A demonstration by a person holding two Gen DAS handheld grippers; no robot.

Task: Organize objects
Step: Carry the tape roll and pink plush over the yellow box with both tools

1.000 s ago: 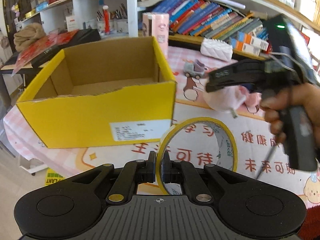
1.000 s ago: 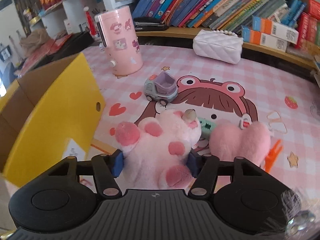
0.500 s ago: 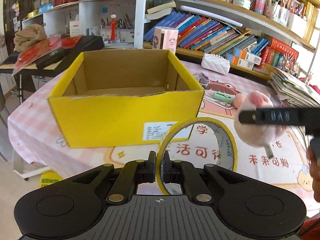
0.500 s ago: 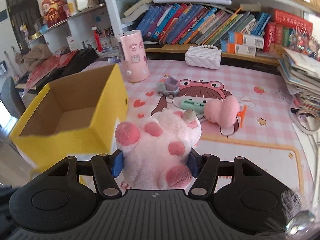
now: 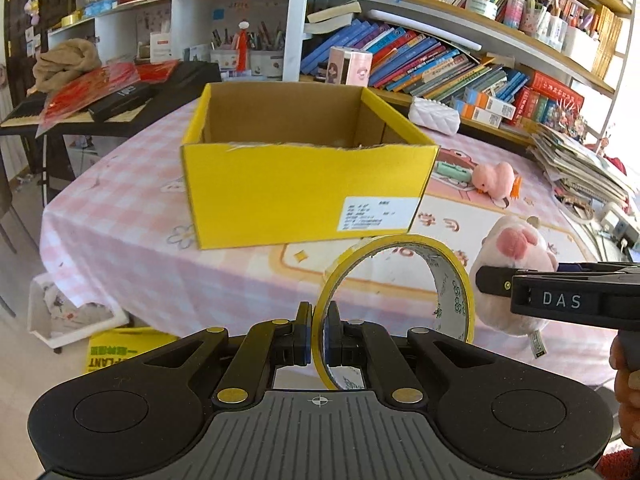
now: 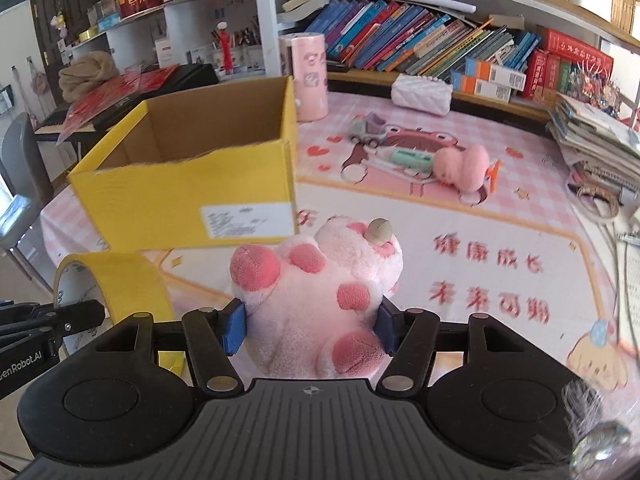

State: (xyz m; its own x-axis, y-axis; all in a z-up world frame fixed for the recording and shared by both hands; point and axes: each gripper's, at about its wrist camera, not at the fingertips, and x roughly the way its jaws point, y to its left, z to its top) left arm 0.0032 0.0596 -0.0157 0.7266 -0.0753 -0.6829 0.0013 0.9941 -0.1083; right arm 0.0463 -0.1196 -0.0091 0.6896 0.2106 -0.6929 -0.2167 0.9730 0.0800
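My left gripper (image 5: 318, 338) is shut on the rim of a yellow tape roll (image 5: 452, 276), held upright in the air before the table's near edge. My right gripper (image 6: 310, 326) is shut on a pink and white plush toy (image 6: 320, 300), also held above the table. In the left wrist view the plush toy (image 5: 512, 256) and right gripper (image 5: 560, 300) are at the right. In the right wrist view the tape roll (image 6: 120, 280) is at the left. An open yellow cardboard box (image 5: 304, 176) stands ahead on the pink tablecloth; it also shows in the right wrist view (image 6: 192, 192). Its inside looks empty.
A pink heart plush (image 6: 460, 164), a green case (image 6: 412, 158), a toy truck (image 6: 368, 130), a pink cup (image 6: 308, 76) and a white quilted pouch (image 6: 422, 94) lie beyond the box. Stacked magazines (image 6: 600, 140) sit at right. Bookshelves line the back.
Both grippers have pulled back and risen away from the table with the tape roll and plush toy still held. The box now appears farther off.
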